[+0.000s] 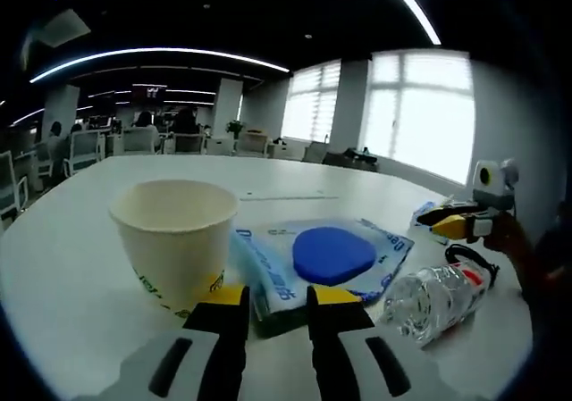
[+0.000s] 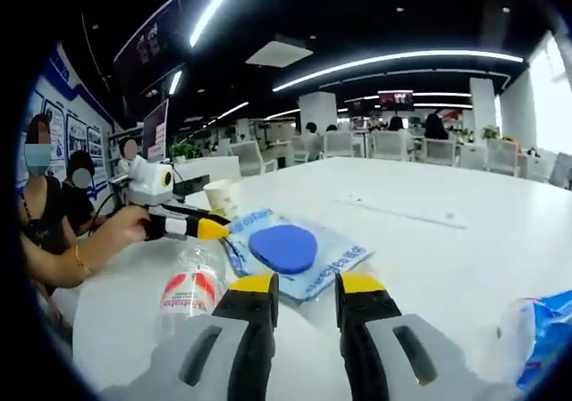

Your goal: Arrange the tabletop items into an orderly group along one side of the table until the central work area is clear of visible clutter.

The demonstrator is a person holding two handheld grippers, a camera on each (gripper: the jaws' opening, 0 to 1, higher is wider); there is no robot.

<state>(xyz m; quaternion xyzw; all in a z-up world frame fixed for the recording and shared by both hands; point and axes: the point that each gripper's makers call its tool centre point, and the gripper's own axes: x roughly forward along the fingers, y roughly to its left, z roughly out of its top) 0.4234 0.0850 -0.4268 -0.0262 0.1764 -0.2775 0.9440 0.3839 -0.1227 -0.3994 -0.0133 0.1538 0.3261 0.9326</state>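
A cream paper cup (image 1: 179, 236) stands on the white table (image 1: 80, 276), just ahead and left of my left gripper (image 1: 278, 304). That gripper is open, and the near edge of a flat blue-and-white packet (image 1: 331, 258) reaches in between its fingertips. A clear plastic bottle (image 1: 442, 294) with a red label lies on its side to the right of the packet. In the right gripper view, my right gripper (image 2: 306, 296) is open and holds nothing, with the packet (image 2: 295, 251) just ahead and the bottle (image 2: 192, 289) to its left. The cup (image 2: 221, 197) stands further back.
A person's hand (image 2: 121, 227) holds the left gripper (image 2: 201, 229) beside the packet. The right gripper (image 1: 456, 224) comes in at the table's right side. Another blue-and-white packet (image 2: 536, 329) lies at the lower right. Office chairs and desks stand beyond the table.
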